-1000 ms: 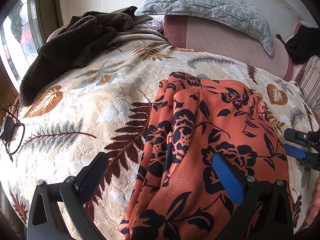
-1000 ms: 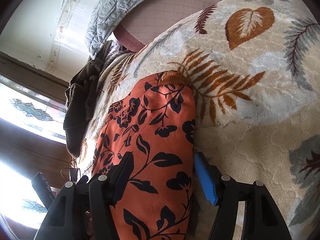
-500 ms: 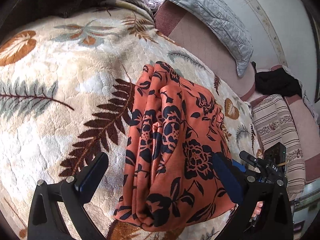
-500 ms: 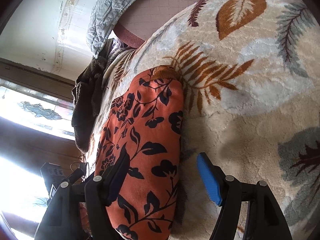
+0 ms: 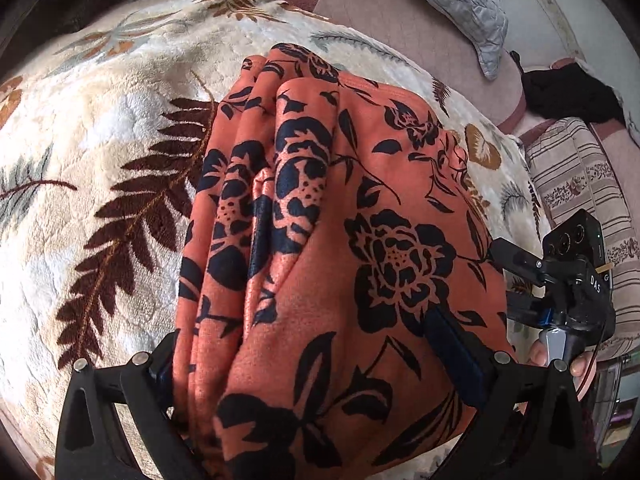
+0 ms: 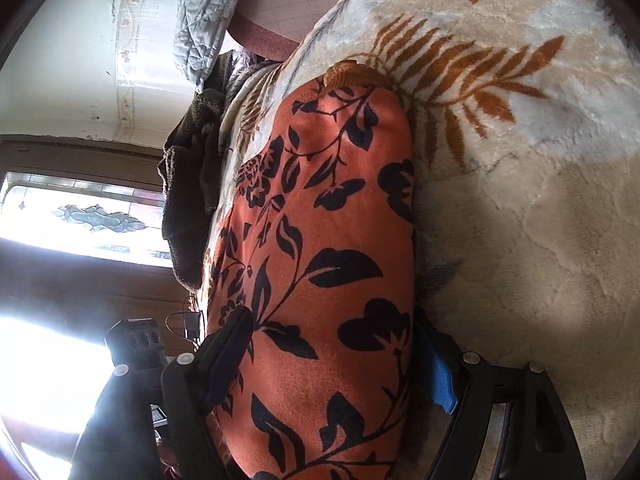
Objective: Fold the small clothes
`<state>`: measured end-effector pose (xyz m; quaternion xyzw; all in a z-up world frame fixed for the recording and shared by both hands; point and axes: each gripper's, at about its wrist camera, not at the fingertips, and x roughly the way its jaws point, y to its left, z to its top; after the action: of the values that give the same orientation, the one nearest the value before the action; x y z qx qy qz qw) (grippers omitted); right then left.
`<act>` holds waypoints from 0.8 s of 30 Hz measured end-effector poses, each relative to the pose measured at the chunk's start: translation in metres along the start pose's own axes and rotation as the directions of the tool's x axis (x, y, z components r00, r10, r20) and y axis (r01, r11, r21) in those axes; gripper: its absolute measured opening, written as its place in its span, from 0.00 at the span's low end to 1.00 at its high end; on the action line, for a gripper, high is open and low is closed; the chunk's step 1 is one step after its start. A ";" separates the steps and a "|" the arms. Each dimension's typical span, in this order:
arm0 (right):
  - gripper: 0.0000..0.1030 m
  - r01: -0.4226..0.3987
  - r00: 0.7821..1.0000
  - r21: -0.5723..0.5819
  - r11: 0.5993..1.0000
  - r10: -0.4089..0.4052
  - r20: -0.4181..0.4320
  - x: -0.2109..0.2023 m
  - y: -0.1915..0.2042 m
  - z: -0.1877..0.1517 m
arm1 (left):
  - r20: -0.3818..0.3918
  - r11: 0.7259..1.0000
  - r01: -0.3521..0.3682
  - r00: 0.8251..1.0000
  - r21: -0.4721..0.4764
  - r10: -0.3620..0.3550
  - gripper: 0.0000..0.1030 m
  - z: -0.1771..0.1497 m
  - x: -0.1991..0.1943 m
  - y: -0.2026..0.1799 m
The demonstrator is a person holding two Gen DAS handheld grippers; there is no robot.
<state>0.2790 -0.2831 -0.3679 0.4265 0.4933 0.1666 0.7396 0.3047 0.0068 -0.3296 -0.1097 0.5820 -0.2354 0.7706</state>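
An orange garment with black flowers (image 5: 340, 240) lies folded into a long bundle on a cream leaf-patterned blanket (image 5: 100, 168). My left gripper (image 5: 312, 364) straddles its near end, jaws wide; the black finger sits at the left edge and the blue pad (image 5: 456, 356) rests on the cloth's right side. In the right wrist view the garment (image 6: 328, 248) fills the gap of my right gripper (image 6: 332, 368), whose jaws are opening, one finger on each side of the bundle. The right gripper (image 5: 506, 280) also shows at the garment's right edge, held by a person's hand (image 5: 560, 356).
A grey quilted pillow (image 5: 452, 8) leans on a pink backrest (image 5: 384, 16) at the far side. A brown fleece heap (image 6: 192, 184) lies on the blanket's far left. A striped cushion (image 5: 580, 192) and a black cloth (image 5: 568, 96) sit to the right.
Both grippers have dropped and pushed forward over the garment's ends. The left one tilted steeply downward. The right jaws spread wider around the bundle.
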 end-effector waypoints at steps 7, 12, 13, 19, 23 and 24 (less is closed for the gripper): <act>0.76 -0.015 1.000 -0.032 0.999 0.015 0.026 0.015 0.009 0.004 | 0.052 1.000 -0.012 0.999 -0.029 0.013 1.00 0.005 -0.005 0.004; 0.72 -0.003 0.999 -0.062 0.998 0.005 0.035 0.020 0.014 0.006 | 0.071 0.998 -0.042 0.997 -0.039 0.044 0.99 0.010 -0.003 0.000; 0.72 -0.003 0.999 -0.066 0.998 0.005 0.037 0.021 0.014 0.006 | 0.075 0.998 -0.050 0.996 -0.038 0.053 0.99 0.011 -0.003 -0.001; 0.69 0.004 0.999 -0.089 0.996 0.000 0.038 0.024 0.016 0.008 | 0.106 0.993 -0.117 0.988 0.005 0.115 0.99 0.015 -0.001 -0.012; 0.69 0.006 0.999 -0.096 0.995 -0.002 0.039 0.028 0.019 0.009 | 0.120 0.991 -0.133 0.984 0.020 0.130 0.98 0.018 0.003 -0.016; 0.69 0.006 0.999 -0.096 0.995 -0.002 0.039 0.029 0.019 0.010 | 0.122 0.991 -0.135 0.984 0.021 0.131 0.97 0.019 0.004 -0.017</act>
<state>0.3040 -0.2571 -0.3682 0.3926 0.4711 0.1805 0.7690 0.3192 -0.0118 -0.3198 -0.0735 0.5372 -0.1848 0.8197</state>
